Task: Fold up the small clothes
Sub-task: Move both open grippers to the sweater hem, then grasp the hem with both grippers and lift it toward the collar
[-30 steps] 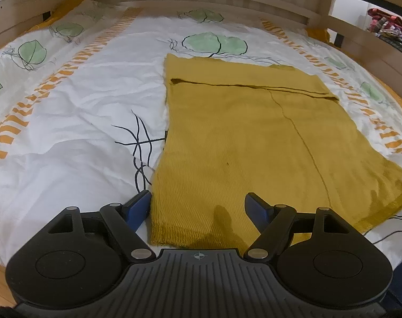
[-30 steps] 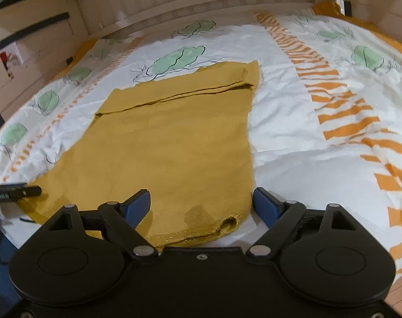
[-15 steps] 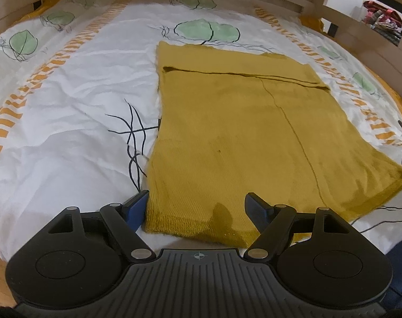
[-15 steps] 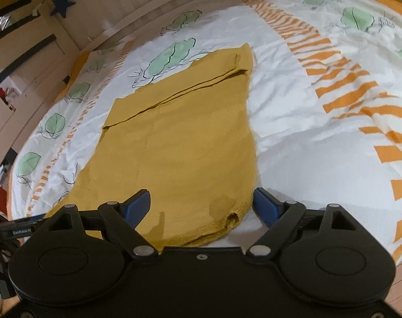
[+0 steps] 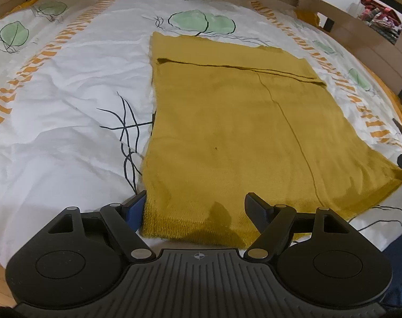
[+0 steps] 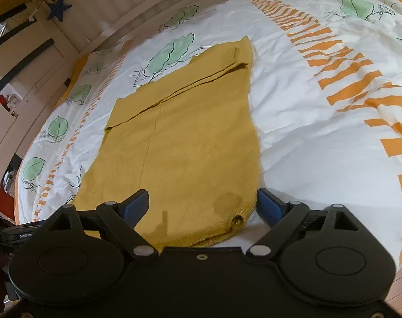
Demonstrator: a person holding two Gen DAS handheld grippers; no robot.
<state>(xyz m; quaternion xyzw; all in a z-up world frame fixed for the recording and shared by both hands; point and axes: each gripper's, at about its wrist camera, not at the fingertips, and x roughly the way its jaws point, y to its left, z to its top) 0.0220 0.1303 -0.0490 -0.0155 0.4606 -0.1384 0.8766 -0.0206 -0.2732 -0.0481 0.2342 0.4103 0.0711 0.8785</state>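
Mustard garment (image 5: 227,137) flat mid-bed, hem at near edge. Left hand-held gripper (image 5: 195,204) and right hand-held gripper (image 6: 203,202) both spread wide, empty, straddling hem corners. You pinch both corners evenly before lifting.

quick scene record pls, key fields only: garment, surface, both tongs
garment: mustard knit garment, spread flat, far end folded over in a band
surface: leaf-print bedsheet
left tongs: open, straddling the near-left hem corner, not gripping
right tongs: open, straddling the near-right hem corner, not gripping
fold state: side edges look folded in, seam down the middle; lengthwise fold not yet done
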